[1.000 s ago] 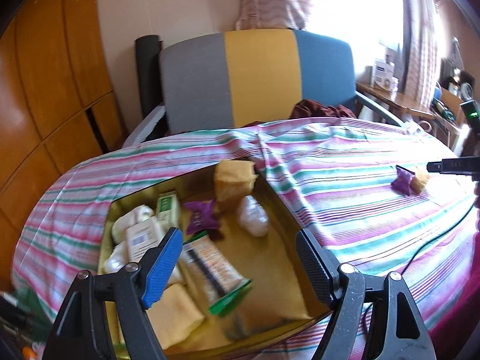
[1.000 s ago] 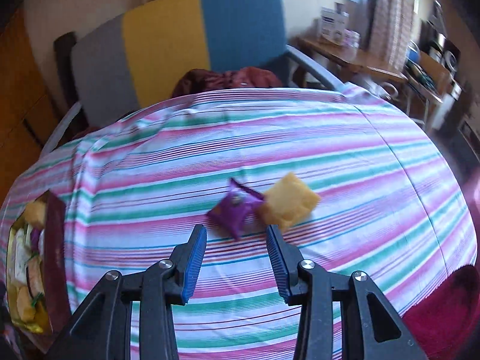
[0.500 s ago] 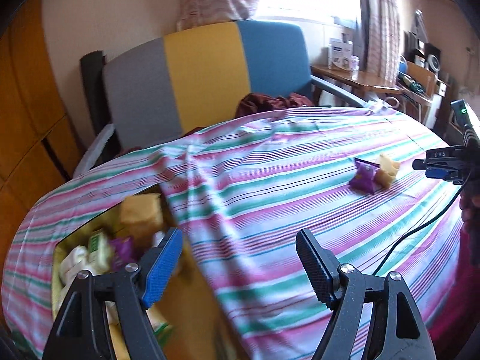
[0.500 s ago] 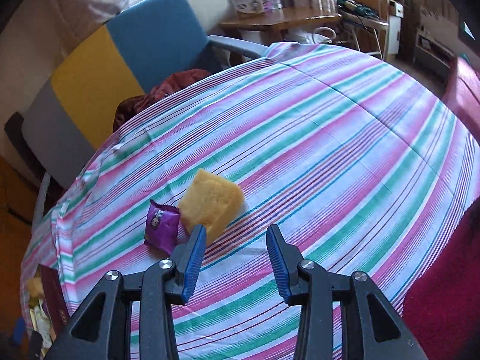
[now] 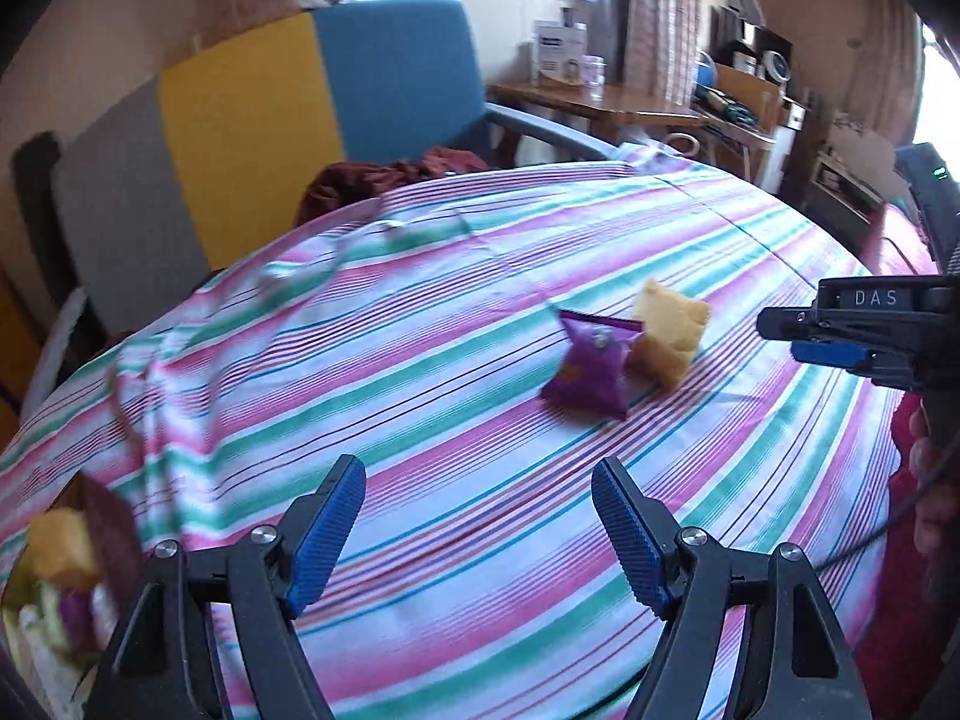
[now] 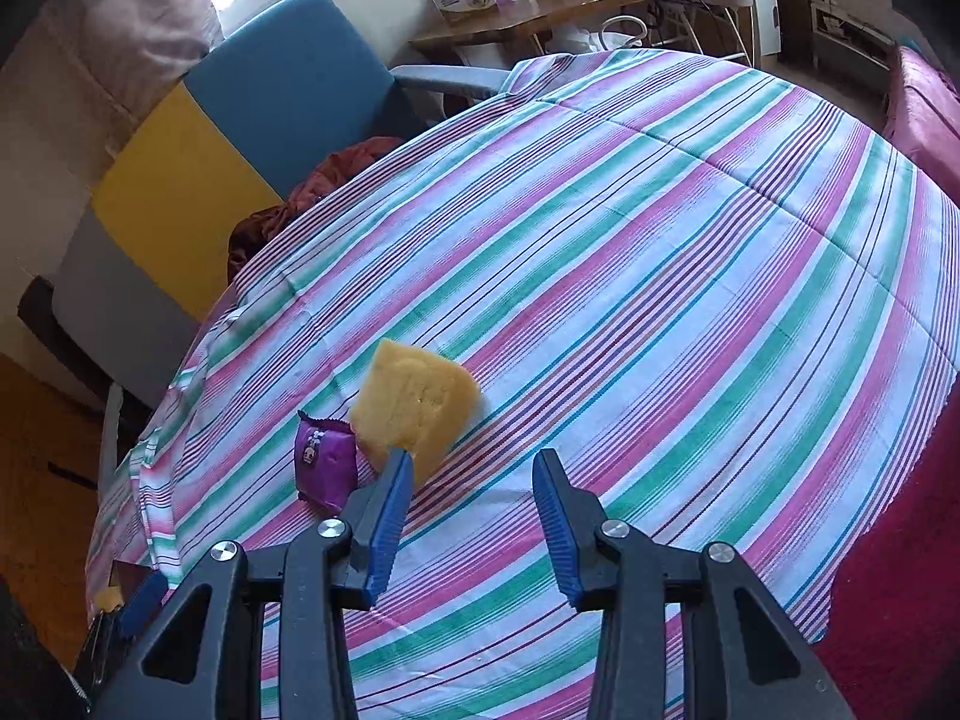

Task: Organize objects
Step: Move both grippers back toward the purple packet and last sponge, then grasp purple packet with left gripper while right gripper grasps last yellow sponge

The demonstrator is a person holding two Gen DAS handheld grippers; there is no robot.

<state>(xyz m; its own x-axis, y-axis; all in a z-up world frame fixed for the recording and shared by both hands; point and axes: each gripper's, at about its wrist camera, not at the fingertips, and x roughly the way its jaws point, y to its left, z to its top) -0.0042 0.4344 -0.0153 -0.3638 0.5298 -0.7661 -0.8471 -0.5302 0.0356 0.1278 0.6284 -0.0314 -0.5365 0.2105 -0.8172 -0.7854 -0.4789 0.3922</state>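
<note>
- A sunlit room holds a chair (image 5: 312,102) with grey, yellow and blue panels on its back, standing behind a table (image 6: 690,276) draped in a cloth of pink, green and white stripes, creased near the chair side.
- A dark red crumpled fabric (image 5: 390,177) lies on the chair seat at the table's far edge.
- A wooden side desk (image 6: 528,18) by the window carries a white carton and small bottles.
- The yellow sponge (image 6: 414,405) is a porous, blocky piece with soft edges; the purple packet (image 6: 324,465) is a glossy, puffed foil pouch with crimped ends. The two lie touching on the cloth.
- In the left wrist view, the left tool (image 5: 477,534) hovers with its ribbed blue pads spread wide and holding nothing; the purple packet (image 5: 585,369) and sponge (image 5: 666,339) lie well beyond it at about 1 o'clock.
- In the right wrist view, the right tool (image 6: 471,516) is also spread and empty; the sponge sits at about 11 o'clock, just past its left pad (image 6: 387,522), the packet farther out at 10 o'clock. Neither lies between the pads.
- The right tool (image 5: 780,333) also shows in the left view at 3 o'clock, near the sponge.
- At 8 o'clock in the left view, a box (image 5: 114,534) with a dark wall holds blurred yellow, purple and pale items.
</note>
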